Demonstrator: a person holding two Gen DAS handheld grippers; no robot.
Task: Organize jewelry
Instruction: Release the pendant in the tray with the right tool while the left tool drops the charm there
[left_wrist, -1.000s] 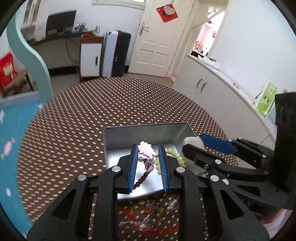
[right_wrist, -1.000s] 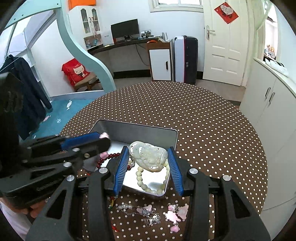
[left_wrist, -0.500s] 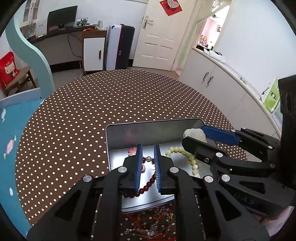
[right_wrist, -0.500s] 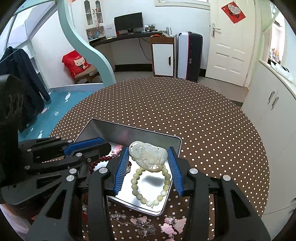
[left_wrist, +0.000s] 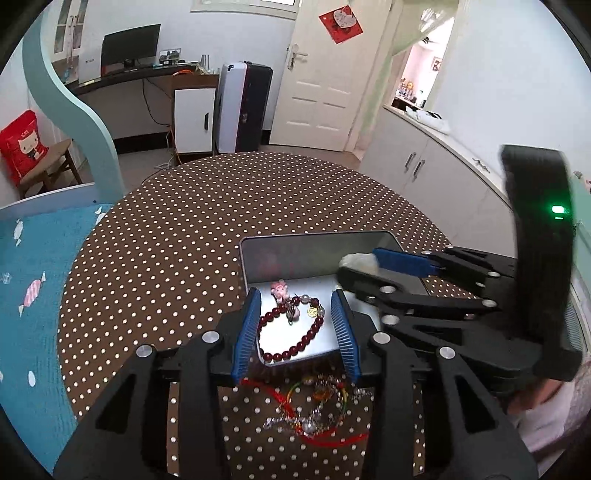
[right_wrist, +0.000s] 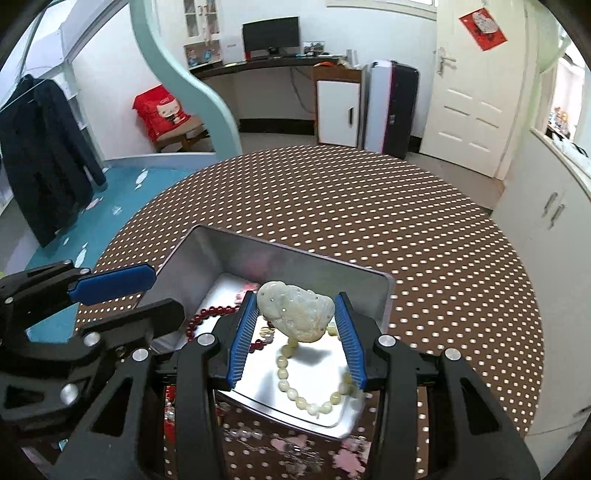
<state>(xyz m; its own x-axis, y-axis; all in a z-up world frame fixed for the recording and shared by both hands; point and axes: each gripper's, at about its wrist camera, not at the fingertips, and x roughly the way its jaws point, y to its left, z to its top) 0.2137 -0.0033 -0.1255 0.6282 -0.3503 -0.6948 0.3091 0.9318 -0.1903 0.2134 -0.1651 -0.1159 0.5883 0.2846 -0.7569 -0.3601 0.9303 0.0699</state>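
One tin (right_wrist: 207, 254), two bead bracelets (left_wrist: 291, 339) (right_wrist: 306, 395), one jade pendant (right_wrist: 295, 314).

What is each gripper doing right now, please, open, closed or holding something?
Left gripper: open, empty, above the red bead bracelet lying in the metal tin.
Right gripper: shut on the pale jade pendant, over the tin.

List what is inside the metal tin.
In the metal tin lie a red bead bracelet with a pink pig charm and a pale bead bracelet. The right gripper, holding a jade pendant above, hides part of the floor.
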